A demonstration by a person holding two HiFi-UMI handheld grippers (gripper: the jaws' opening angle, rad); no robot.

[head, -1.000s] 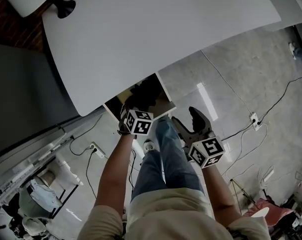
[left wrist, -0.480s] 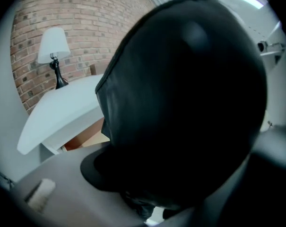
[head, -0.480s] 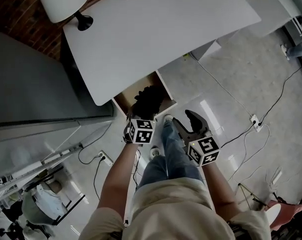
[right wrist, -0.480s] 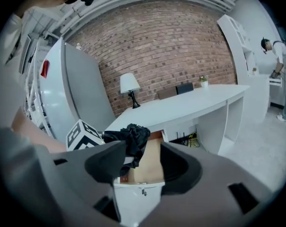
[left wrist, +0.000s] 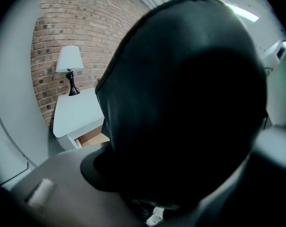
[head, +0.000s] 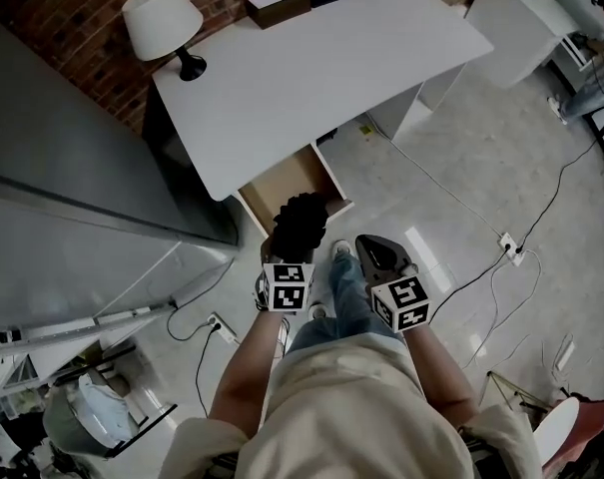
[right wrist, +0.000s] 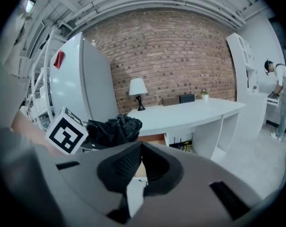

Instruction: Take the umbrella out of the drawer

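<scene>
In the head view, we have lifted the umbrella (head: 300, 223) clear of the open drawer (head: 282, 183) at the front edge of the desk (head: 311, 78), with the left gripper (head: 294, 255) clamped on it. In the left gripper view its dark fabric fills the frame. In the right gripper view, the right gripper (right wrist: 140, 148) has just closed on nothing, so we judge the removal essentially done.

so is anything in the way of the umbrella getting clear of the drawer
Nothing visible does. The black folded umbrella is gripped in the left tongs above the open wood-lined drawer, with the shut, empty right tongs off to its side.
</scene>
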